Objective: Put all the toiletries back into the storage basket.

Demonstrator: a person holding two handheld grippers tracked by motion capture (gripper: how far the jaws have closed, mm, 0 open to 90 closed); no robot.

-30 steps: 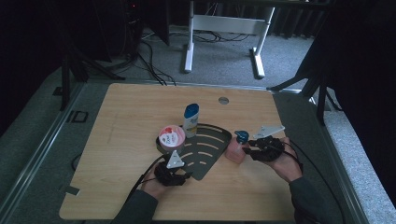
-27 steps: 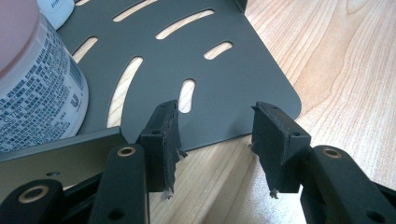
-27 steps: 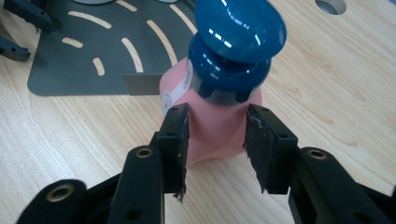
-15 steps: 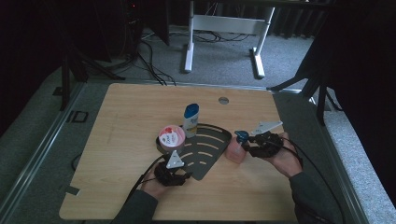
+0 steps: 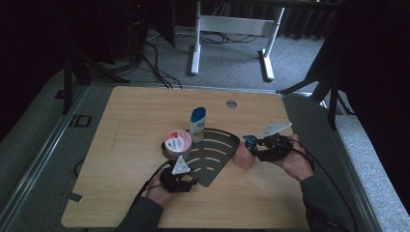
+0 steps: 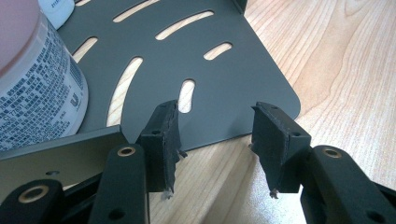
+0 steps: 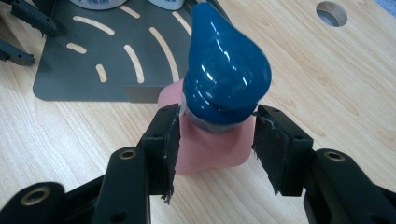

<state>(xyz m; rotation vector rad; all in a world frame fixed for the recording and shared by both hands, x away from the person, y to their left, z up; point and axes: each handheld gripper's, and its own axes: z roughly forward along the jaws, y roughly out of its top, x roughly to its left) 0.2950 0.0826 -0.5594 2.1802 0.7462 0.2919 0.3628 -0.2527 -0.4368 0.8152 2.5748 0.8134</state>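
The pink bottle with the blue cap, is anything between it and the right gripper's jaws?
No, nothing visible. The pink bottle already stands between the jaws of the right gripper, which have just been opening. The left pad looks right against it; a small gap shows at the right pad. The dark slotted tray lies behind it.

A pink bottle [image 7: 210,149] with a blue cap [image 7: 224,74] is standing upright on the worktop [image 5: 145,116], just beside the dark slotted rack [image 5: 212,159].

A light wooden table [image 5: 135,125] with a round hole [image 5: 231,104] sits on grey carpet [image 5: 232,58]. Beyond it stands a white desk frame [image 5: 232,29] among black cables [image 5: 154,58], in dim light.
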